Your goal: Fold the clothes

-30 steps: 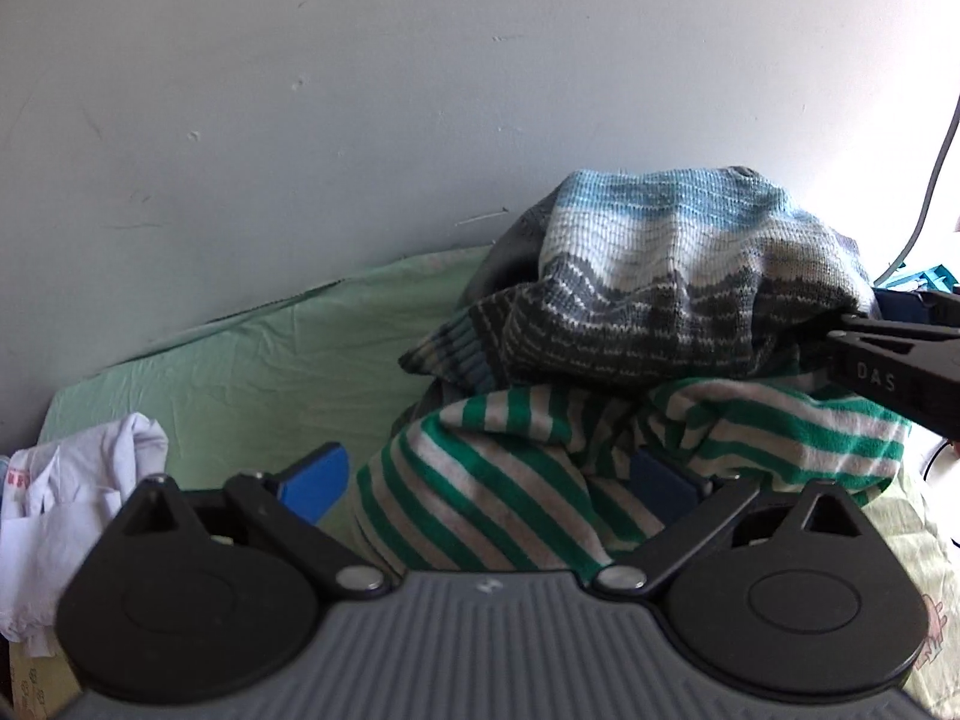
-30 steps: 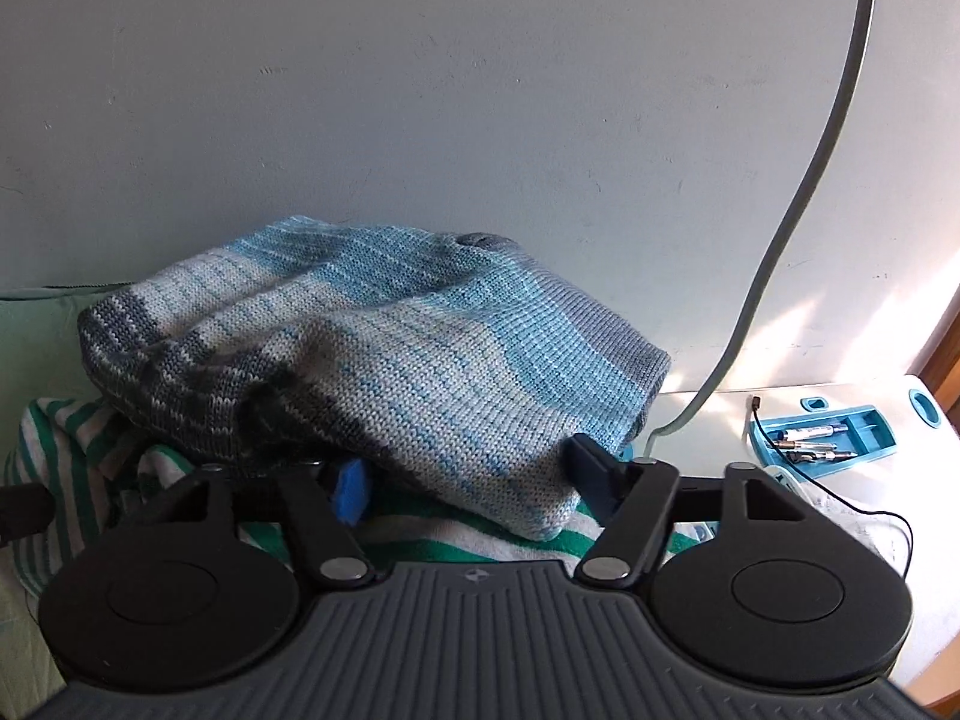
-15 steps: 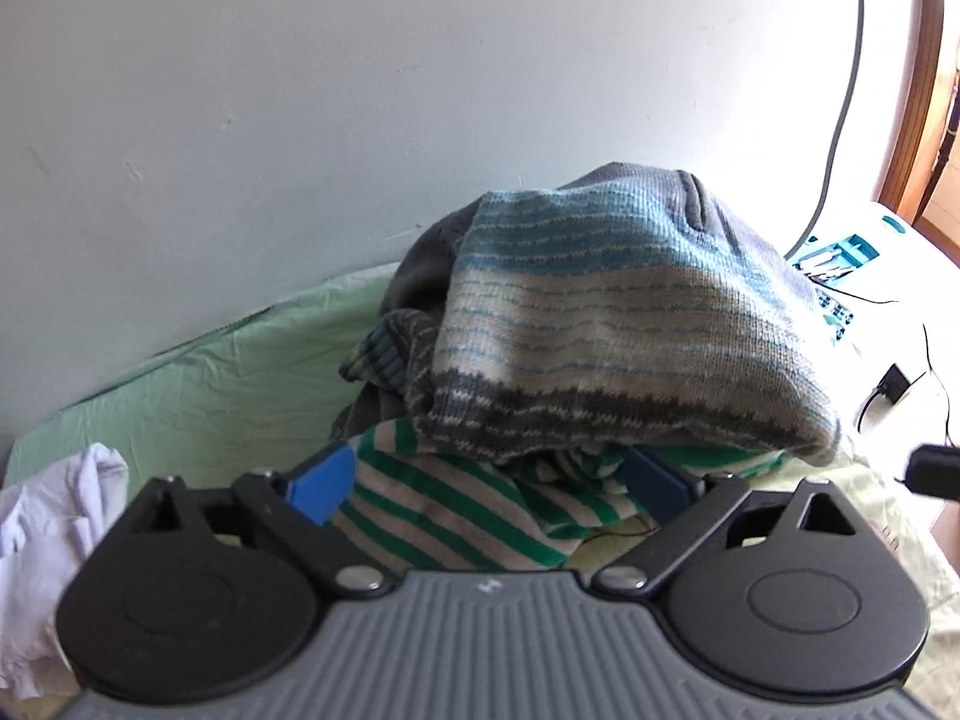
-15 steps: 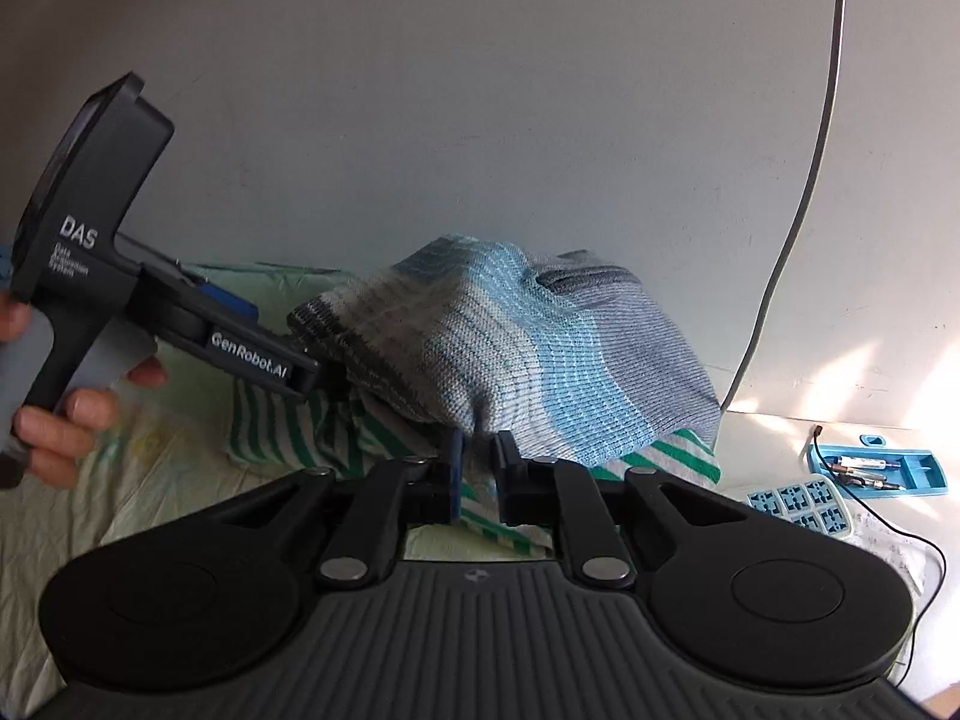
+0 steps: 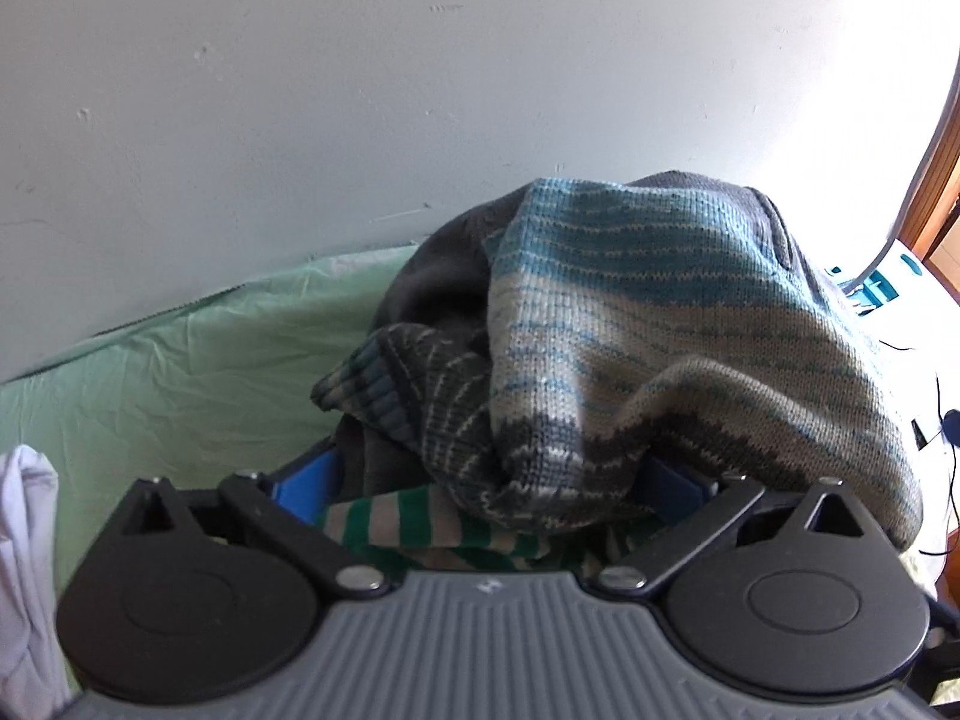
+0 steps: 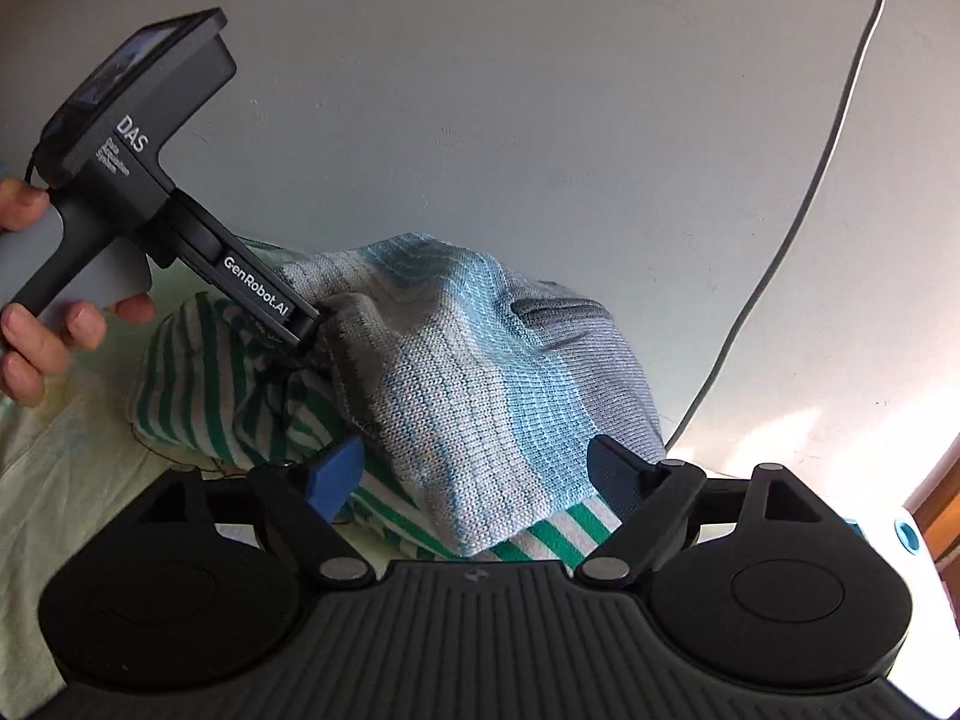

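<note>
Left gripper (image 5: 486,480) wide around the sweater (image 5: 660,330), not clamped; right gripper (image 6: 474,468) just reopened, empty; pinch one edge, lift clear of the striped top (image 6: 198,384)

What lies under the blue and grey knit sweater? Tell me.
Under the knit sweater lies a green-and-white striped garment, showing at both ends. A dark grey piece shows behind. The middle of the pile is covered.

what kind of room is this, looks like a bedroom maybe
Probably a bedroom: a pile of clothes, a knit sweater on a striped shirt, lies on a pale green bedsheet against a plain wall.
</note>
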{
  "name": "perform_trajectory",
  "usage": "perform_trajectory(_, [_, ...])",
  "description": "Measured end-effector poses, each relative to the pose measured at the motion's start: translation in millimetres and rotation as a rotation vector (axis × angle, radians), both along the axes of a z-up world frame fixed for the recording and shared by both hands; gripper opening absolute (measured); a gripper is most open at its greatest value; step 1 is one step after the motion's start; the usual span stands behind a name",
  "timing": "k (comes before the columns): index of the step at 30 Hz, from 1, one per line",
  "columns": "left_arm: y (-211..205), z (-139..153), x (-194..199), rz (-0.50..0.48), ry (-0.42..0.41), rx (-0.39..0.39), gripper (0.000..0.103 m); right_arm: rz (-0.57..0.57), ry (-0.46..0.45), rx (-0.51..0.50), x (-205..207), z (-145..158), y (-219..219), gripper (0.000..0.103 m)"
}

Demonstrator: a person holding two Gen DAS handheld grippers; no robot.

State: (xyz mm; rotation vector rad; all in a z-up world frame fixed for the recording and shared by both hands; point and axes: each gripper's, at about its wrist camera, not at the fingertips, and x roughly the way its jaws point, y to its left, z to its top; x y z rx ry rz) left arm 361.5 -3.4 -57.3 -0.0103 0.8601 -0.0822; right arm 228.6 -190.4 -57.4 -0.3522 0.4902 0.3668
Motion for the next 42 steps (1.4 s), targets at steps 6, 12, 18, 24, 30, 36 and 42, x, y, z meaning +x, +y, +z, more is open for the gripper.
perform_trajectory(6, [-19.6, 14.5, -18.0, -0.063, -0.047, -0.002, 0.026, -0.045, 0.043, 0.069, 14.8, -1.4, 2.7, 0.018])
perform_trajectory(12, [-12.2, 52.6, -88.1, -0.103, -0.141, 0.046, 0.022, 0.034, 0.033, 0.116, -10.6, 41.6, -17.3, 0.016])
perform_trajectory(18, [-5.5, 70.0, -189.8, -0.15, -0.15, 0.081, 0.022, 0.159, 0.075, 0.097, -66.1, 66.9, -41.7, 0.016])
perform_trajectory(24, [-8.9, 32.5, -252.0, -0.185, -0.012, 0.107, 0.024, 0.249, 0.241, -0.001, -123.4, 38.3, -50.1, 0.017])
perform_trajectory(30, [-3.3, 23.6, -268.4, -0.158, 0.005, 0.174, 0.043, 0.245, 0.389, 0.012, -120.0, 28.1, -66.4, 0.034])
perform_trajectory(36, [-1.4, 56.0, -244.1, -0.087, -0.115, 0.187, 0.075, -0.085, 0.317, 0.225, -47.3, 36.5, -121.8, 0.091])
perform_trajectory(42, [-1.8, 32.1, -185.3, -0.035, -0.005, 0.031, 0.084, -0.31, 0.453, 0.409, 34.6, -20.9, -133.2, 0.089])
